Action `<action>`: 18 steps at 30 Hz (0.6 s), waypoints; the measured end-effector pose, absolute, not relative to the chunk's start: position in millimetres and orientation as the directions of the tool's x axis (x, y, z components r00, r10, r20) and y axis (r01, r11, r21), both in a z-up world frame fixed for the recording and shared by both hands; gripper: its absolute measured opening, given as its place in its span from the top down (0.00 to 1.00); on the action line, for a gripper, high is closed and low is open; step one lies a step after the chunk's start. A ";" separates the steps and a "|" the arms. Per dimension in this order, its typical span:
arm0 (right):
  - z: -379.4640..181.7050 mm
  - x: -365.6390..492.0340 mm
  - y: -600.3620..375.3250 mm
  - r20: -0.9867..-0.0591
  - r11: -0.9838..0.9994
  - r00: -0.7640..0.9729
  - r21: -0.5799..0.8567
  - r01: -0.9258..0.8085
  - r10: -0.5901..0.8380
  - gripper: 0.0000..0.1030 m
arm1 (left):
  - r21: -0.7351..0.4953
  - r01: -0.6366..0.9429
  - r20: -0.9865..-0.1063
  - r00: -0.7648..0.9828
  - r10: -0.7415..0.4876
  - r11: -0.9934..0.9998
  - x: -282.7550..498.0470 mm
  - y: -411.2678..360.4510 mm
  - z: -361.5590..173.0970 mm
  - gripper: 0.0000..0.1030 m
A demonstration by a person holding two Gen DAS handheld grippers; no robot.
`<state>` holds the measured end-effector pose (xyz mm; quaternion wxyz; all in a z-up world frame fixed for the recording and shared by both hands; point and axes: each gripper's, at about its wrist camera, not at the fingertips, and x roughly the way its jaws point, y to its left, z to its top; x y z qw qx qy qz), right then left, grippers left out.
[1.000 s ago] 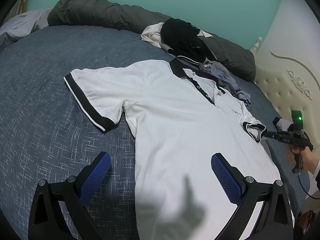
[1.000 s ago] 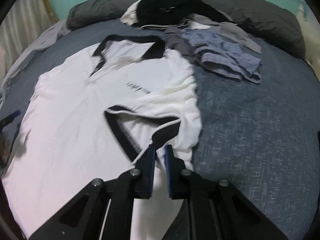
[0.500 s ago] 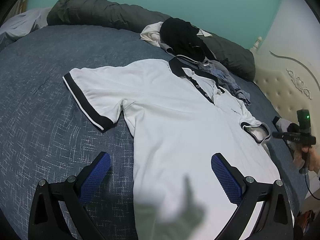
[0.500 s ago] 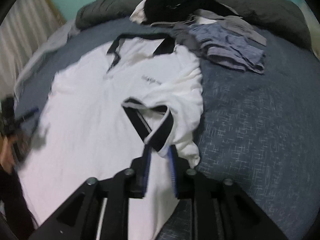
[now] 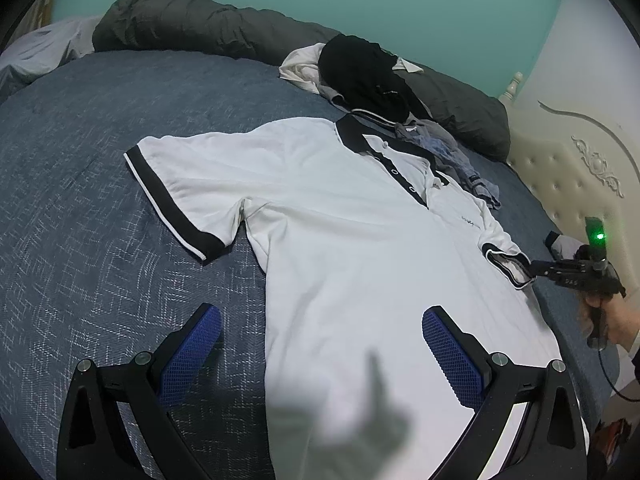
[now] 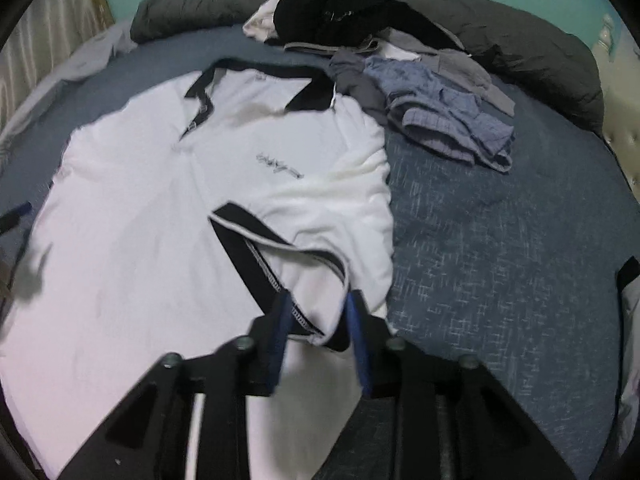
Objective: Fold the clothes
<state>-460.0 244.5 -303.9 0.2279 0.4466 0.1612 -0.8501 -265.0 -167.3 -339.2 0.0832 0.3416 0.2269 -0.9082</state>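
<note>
A white polo shirt (image 5: pixel 360 240) with black collar and cuffs lies face up on the blue bedspread (image 5: pixel 80 200). My left gripper (image 5: pixel 320 344) hovers wide open over the shirt's lower side edge, one finger above the bedspread, the other above the white cloth, nothing between them. The shirt's right sleeve cuff (image 6: pixel 256 240) is folded in over the shirt (image 6: pixel 160 200). My right gripper (image 6: pixel 316 320) has its jaws a little apart and closing, with the cuff's end between the blue pads. In the left wrist view the right gripper (image 5: pixel 534 267) sits at that cuff (image 5: pixel 504 258).
A pile of clothes with a black garment (image 6: pixel 340 8) on top and a blue checked piece (image 6: pixel 448 120) lies beyond the collar. A dark grey duvet (image 5: pixel 192 24) runs along the teal wall. A padded cream headboard (image 5: pixel 580 168) stands at the right. A hand (image 5: pixel 612 320) holds the right gripper.
The right gripper, earlier pinched on the cuff and lifting it, has come down and its jaws now stand wider apart around the cuff. The left gripper has not moved.
</note>
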 end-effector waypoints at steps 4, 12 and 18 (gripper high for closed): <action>-309.7 -456.5 243.3 -0.831 -0.841 -0.500 -0.075 0.536 -0.245 0.98 | -0.358 0.308 -0.656 -0.754 0.003 -0.882 -264.1 -168.2 -338.9 0.00; -318.7 -438.4 231.0 -0.890 -0.754 -0.373 -0.052 0.655 -0.262 0.99 | -0.355 0.301 -0.658 -0.753 0.008 -0.885 -265.0 -165.1 -338.5 0.00; -307.7 -437.9 245.6 -0.906 -0.759 -0.302 0.032 0.650 -0.297 0.98 | -0.360 0.307 -0.658 -0.753 0.007 -0.881 -265.1 -167.1 -339.2 0.00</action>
